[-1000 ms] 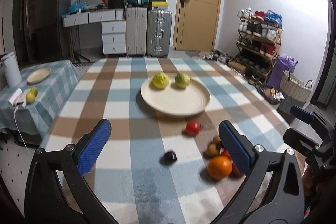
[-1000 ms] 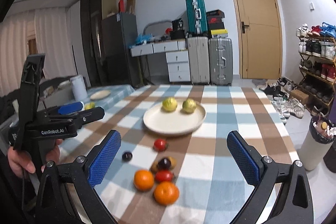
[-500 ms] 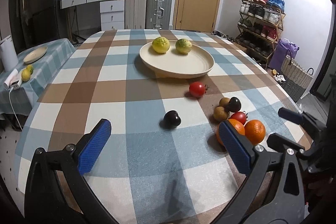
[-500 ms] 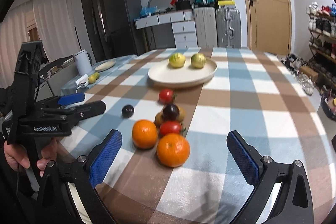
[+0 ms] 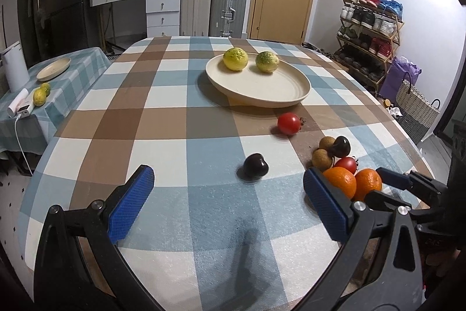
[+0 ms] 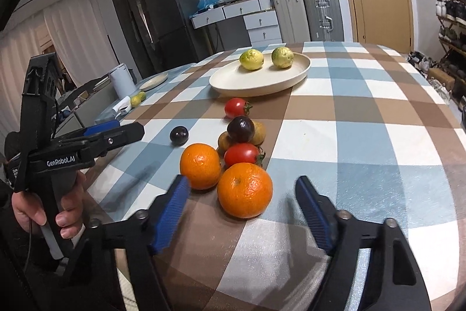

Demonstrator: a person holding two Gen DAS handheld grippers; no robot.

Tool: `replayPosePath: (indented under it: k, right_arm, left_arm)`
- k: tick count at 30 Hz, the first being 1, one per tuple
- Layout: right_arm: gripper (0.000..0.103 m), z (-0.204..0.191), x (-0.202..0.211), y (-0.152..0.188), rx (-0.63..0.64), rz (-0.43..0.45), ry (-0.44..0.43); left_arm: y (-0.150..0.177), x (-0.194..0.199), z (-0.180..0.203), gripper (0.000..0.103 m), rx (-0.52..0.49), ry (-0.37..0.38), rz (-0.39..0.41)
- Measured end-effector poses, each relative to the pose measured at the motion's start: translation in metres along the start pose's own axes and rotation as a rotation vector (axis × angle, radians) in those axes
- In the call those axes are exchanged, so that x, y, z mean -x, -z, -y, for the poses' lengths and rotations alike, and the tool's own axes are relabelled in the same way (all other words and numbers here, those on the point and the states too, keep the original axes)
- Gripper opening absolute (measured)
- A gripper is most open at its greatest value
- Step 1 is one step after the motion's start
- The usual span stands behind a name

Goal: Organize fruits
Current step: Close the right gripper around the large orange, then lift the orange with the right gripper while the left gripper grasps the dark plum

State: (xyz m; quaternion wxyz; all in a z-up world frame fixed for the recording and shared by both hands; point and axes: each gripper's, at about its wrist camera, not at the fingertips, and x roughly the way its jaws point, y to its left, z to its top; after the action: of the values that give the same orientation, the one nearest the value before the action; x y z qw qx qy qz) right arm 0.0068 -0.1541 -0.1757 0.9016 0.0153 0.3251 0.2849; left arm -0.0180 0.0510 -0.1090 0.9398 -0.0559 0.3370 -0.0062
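Note:
A cream plate holds two yellow-green citrus fruits. Loose on the checked tablecloth lie a red tomato, a dark plum, and a cluster of two oranges, a second tomato, another plum and brown fruits. My right gripper is open, its blue pads flanking the nearest orange without touching. My left gripper is open and empty above the table's near edge, short of the plum.
A side table at the left carries a small plate, a white kettle and two yellow fruits. Suitcases, drawers and a door stand beyond the table. A shoe rack and a basket are at the right.
Both grippers have moved forward and lower toward the fruit. The right gripper's jaws have narrowed and now frame the nearest orange. The fruits have not moved.

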Motion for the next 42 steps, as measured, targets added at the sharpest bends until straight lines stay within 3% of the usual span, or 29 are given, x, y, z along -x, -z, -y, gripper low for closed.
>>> replayPosePath:
  k: [7, 18, 27, 32, 37, 42]
  right_arm:
    - [0.043, 0.007, -0.006, 0.002, -0.044, -0.029, -0.016]
    - [0.042, 0.02, 0.009, 0.001, -0.1, 0.024, -0.032]
    - [0.042, 0.023, 0.023, -0.011, -0.097, 0.087, -0.042]
    - [0.042, 0.025, 0.027, -0.015, -0.093, 0.104, -0.051]
    - [0.042, 0.028, 0.026, -0.017, -0.099, 0.106, -0.058]
    - [0.042, 0.029, 0.025, -0.021, -0.095, 0.112, -0.068]
  left_arm:
    - [-0.004, -0.004, -0.006, 0.102, 0.012, -0.012, -0.002]
    - [-0.013, -0.018, -0.015, 0.102, 0.025, -0.006, -0.047]
    - [-0.019, -0.051, -0.001, 0.102, -0.035, 0.074, -0.158]
    - [-0.021, -0.063, 0.003, 0.102, -0.039, 0.111, -0.178]
    - [-0.023, -0.065, 0.01, 0.089, -0.088, 0.115, -0.161]
    - [-0.023, -0.072, 0.009, 0.066, -0.072, 0.169, -0.204]
